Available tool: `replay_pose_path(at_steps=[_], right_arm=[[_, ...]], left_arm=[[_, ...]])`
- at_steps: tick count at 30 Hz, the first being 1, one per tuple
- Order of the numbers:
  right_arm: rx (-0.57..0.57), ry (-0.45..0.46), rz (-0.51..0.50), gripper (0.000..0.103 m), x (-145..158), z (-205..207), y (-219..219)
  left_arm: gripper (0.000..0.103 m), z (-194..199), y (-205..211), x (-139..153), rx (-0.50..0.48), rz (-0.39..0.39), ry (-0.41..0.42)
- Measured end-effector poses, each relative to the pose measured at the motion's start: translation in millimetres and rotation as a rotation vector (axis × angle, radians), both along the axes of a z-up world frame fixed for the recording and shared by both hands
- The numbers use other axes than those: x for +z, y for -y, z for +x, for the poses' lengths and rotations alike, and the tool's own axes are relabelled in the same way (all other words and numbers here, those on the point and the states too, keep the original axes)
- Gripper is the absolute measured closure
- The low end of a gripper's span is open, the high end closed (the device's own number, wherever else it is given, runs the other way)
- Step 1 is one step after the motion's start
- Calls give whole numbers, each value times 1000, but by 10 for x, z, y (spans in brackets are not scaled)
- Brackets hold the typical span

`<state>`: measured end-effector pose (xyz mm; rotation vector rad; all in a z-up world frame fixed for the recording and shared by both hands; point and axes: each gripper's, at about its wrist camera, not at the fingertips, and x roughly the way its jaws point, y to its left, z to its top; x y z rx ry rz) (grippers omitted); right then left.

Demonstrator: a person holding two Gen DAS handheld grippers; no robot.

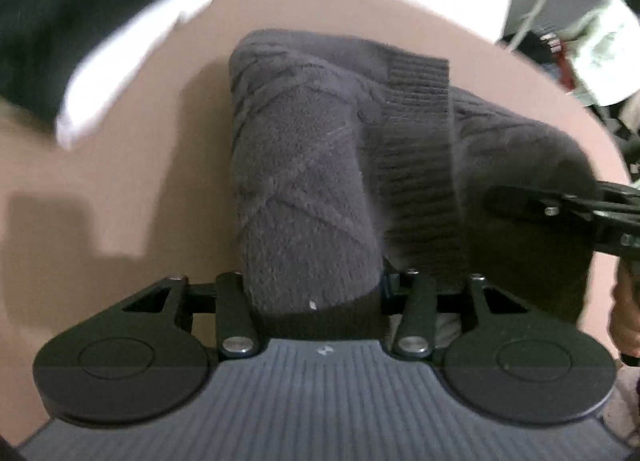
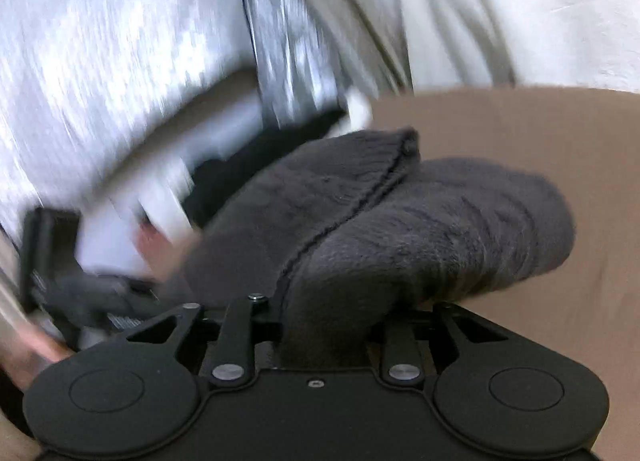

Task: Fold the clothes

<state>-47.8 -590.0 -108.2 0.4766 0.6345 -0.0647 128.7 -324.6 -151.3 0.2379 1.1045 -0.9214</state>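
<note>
A dark grey knitted sweater (image 1: 304, 165) with a ribbed band lies bunched and folded on the tan table (image 1: 120, 165). My left gripper (image 1: 320, 293) is shut on its near edge; the cloth covers the fingertips. In the right wrist view the same sweater (image 2: 420, 229) fills the middle, and my right gripper (image 2: 324, 325) is shut on its edge, fingertips buried in the cloth. The right gripper also shows at the right edge of the left wrist view (image 1: 560, 213), against the sweater's side.
A black and white garment (image 1: 80, 41) lies at the table's far left. A pale cap (image 1: 600, 57) and clutter sit beyond the table's right edge. The person's white clothing (image 2: 120, 41) fills the upper part of the right wrist view, blurred. Bare tan table (image 2: 540, 129) shows to the right.
</note>
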Motion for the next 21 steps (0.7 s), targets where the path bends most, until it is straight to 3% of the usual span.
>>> replay_pose_path(at_steps=[1,3,4,7,9,12,14,15,18,21], right_arm=[[-9,-17,18,54,-79,21,48],[-29,-37,72,51,-233,34,178],[-31,-35,149,44,-290,8,311],[-64,-34,343,21,-467,-111,665],[-64,-17,409,17,-602,-177,749],[-42,26,437,17,-747,-26,726],[-11,72,359,37,-685,38,644],[27,82,321,70,-637,106,594],[34,103,222,73,-407,165,449],[19,140,140,74,-129,37,240]], left_arm=[[44,91,-67,-75,15,-13,-43],[40,259,-240,-118,42,-72,-189],[37,305,-306,-126,40,-92,-235],[25,349,-341,-202,1,-96,-238],[21,329,-292,-280,-14,-104,-236],[50,231,-163,-162,-62,-109,-143],[59,101,-109,-15,-89,-101,-33],[61,38,-88,54,-99,-95,16],[63,-103,-161,231,-114,-90,104],[64,-223,-267,450,-117,-115,138]])
